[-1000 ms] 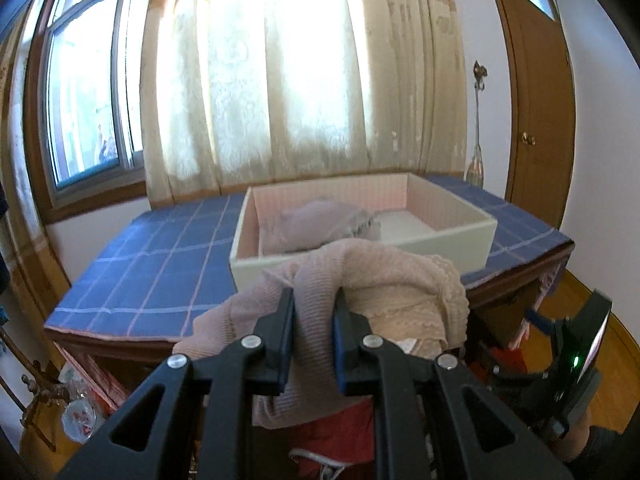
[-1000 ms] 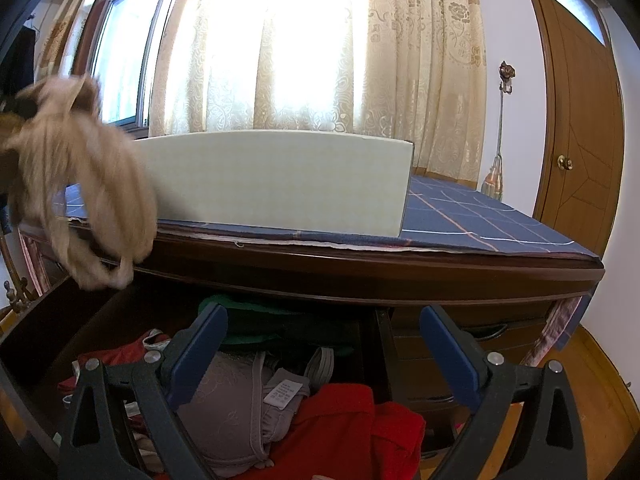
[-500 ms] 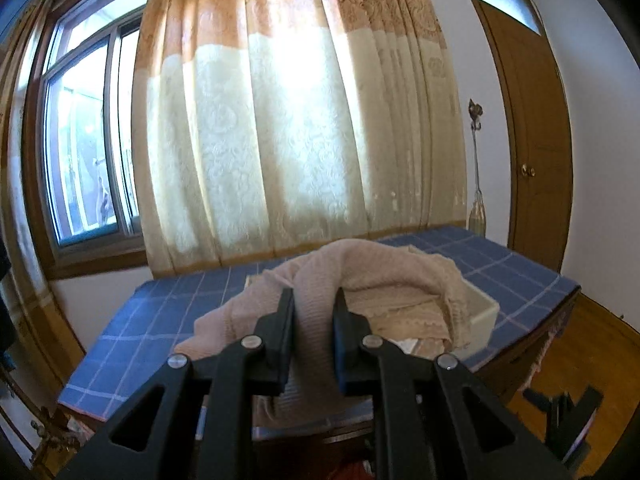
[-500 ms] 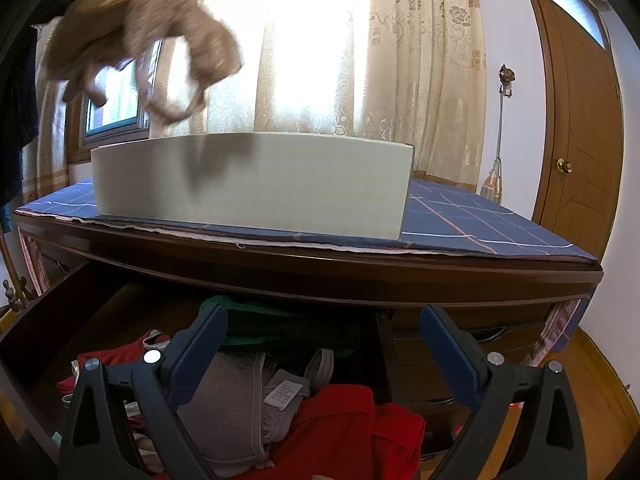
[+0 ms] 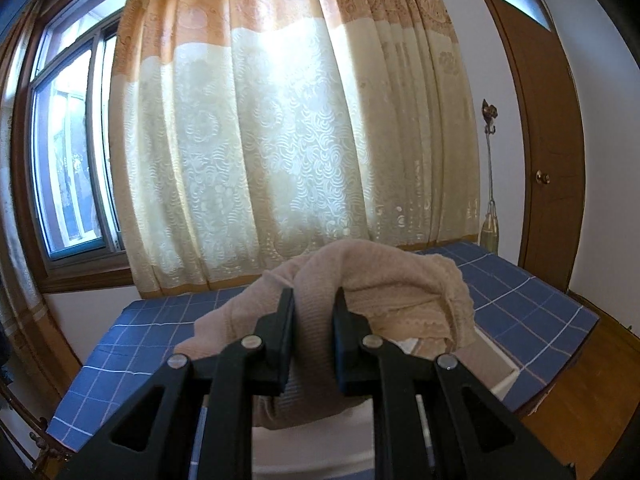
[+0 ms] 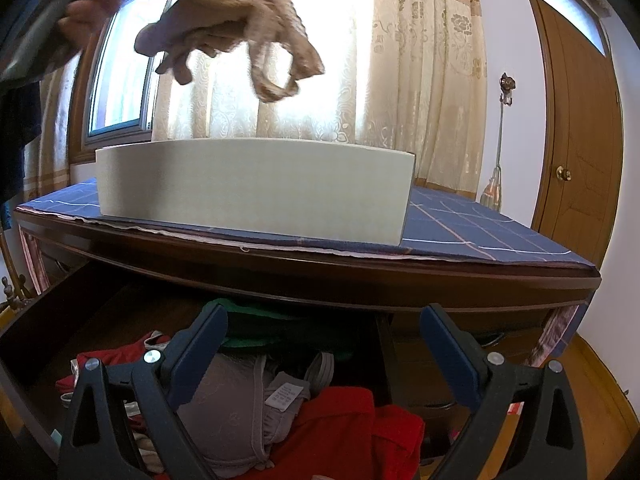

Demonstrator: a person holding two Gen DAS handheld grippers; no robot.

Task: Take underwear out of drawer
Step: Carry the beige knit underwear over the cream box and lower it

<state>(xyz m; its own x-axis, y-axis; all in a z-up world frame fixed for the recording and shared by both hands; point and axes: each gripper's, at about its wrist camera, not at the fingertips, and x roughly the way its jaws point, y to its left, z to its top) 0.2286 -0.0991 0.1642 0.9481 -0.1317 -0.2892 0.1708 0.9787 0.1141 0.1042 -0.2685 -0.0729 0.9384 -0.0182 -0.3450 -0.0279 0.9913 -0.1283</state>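
Above the desk [image 6: 480, 236], left claw [image 5: 314, 300] is clamped narrow on the beige underwear [image 5: 360, 276]; a second ago that bundle hung low at the drawer's left, now it's up over the white box [image 6: 256, 188], loose loops dangling clear of the rim. So this piece is out of the drawer; drop into the box looks like the next move. Right claw [image 6: 324, 344] hasn't moved, spread wide and empty over the open drawer [image 6: 60, 312], where a grey bra [image 6: 228, 400] and red garments [image 6: 344, 416] remain. Plenty of open air above the box; desk edge overhangs the drawer's back, so lift toward the front.
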